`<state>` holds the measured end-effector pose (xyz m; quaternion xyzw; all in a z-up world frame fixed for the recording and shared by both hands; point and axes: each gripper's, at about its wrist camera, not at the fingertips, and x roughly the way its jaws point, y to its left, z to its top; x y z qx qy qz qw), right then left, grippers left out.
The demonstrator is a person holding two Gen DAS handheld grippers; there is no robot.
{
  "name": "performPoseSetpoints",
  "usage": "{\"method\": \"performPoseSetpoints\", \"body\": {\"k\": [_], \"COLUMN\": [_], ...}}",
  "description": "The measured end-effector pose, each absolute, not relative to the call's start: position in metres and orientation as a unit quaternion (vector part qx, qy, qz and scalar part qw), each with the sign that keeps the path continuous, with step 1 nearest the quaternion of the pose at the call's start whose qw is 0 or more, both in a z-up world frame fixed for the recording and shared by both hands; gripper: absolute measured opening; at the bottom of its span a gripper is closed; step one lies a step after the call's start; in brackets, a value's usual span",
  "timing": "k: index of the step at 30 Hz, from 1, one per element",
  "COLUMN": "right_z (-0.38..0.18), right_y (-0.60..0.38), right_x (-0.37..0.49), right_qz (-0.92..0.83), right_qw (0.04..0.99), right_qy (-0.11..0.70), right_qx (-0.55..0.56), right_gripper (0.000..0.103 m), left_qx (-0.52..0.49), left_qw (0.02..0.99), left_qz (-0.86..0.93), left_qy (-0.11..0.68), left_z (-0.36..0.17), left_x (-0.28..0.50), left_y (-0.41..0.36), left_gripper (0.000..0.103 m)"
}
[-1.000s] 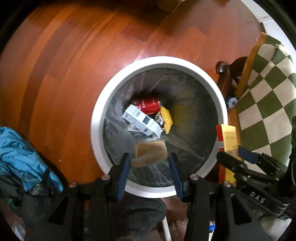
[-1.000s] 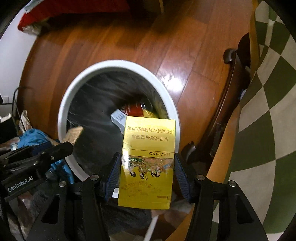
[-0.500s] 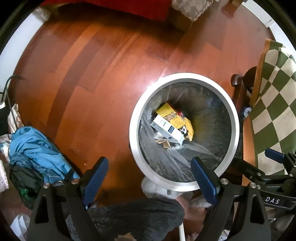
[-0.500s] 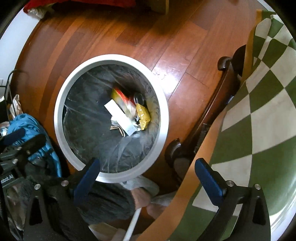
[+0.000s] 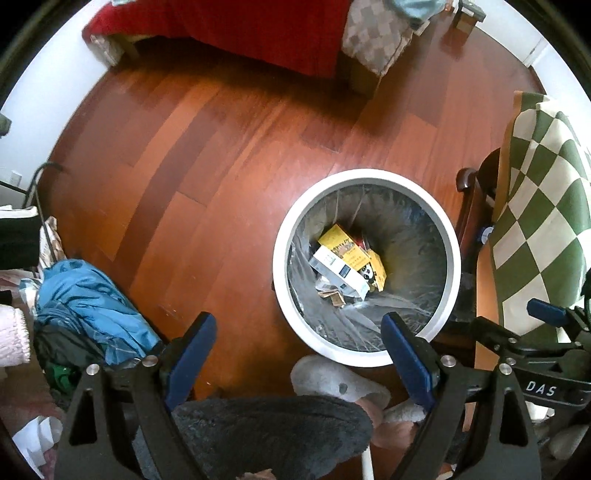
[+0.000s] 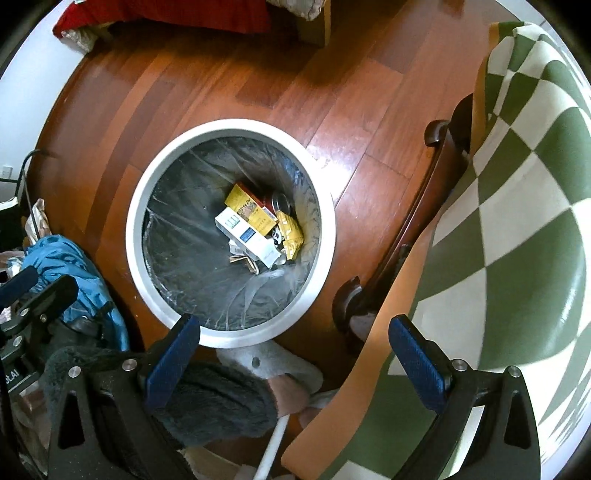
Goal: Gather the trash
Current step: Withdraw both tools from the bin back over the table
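A round white trash bin [image 5: 452,236] with a clear liner stands on the wooden floor; it also shows in the right wrist view [image 6: 135,229]. Inside lie a yellow box [image 5: 340,242] [image 6: 245,206], a white carton [image 5: 338,269] [image 6: 245,238], a yellow wrapper [image 6: 290,230], a can [image 6: 280,201] and brown scraps [image 5: 334,295]. My left gripper [image 5: 299,328] is open and empty, high above the bin's near rim. My right gripper [image 6: 293,332] is open and empty, above the bin's near right side.
A table with a green-and-white checked cloth [image 6: 517,221] and dark wooden legs [image 6: 424,206] stands right of the bin. A blue garment pile [image 5: 88,306] lies at the left. A red bed cover [image 5: 236,29] is at the far side. A slippered foot [image 6: 273,365] is below.
The left gripper let go of a brown scrap and the right gripper let go of the yellow box; both now lie in the bin. Both grippers opened wide and rose away from the bin.
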<state>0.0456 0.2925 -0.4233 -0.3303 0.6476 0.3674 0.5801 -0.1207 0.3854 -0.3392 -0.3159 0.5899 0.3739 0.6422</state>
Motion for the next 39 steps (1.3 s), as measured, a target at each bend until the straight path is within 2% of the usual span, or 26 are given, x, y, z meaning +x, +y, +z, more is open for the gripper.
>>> {"method": "performPoseSetpoints", "body": {"k": [6,15,24,31,38,39], "right_z": [-0.391,-0.310,-0.227,-0.201,-0.222,-0.229], "right_y": [0.278,0.237,0.170,0.075,-0.065,-0.089], "right_x": [0.045,0.049,0.067,0.143,0.286,0.309], "right_qz": [0.381,0.415,0.455,0.403,0.258,0.235], "right_qw": [0.599,0.641,0.666,0.711,0.781,0.787], "right_qy": [0.632,0.592,0.574,0.570,0.568,0.570], "right_qx": [-0.312,-0.258,-0.141,-0.078,-0.023,-0.016], "right_gripper": [0.103,0.103,0.103,0.103,0.103,0.100], "left_qx": [-0.299,-0.269,-0.233,-0.198,-0.156,-0.152], "left_qw": [0.659,0.697,0.737,0.767,0.778,0.778], "left_qz": [0.386,0.408,0.424,0.387,0.324,0.319], "left_qy": [0.572,0.525,0.472,0.472,0.515,0.520], "left_z": [-0.312,-0.243,-0.175,-0.179,-0.229,-0.233], "left_x": [-0.127,-0.136,-0.111,-0.020,0.130,0.143], "left_y": [0.365,0.330,0.286,0.243,0.168,0.161], "left_gripper": [0.091,0.091,0.091,0.091,0.091,0.091]}}
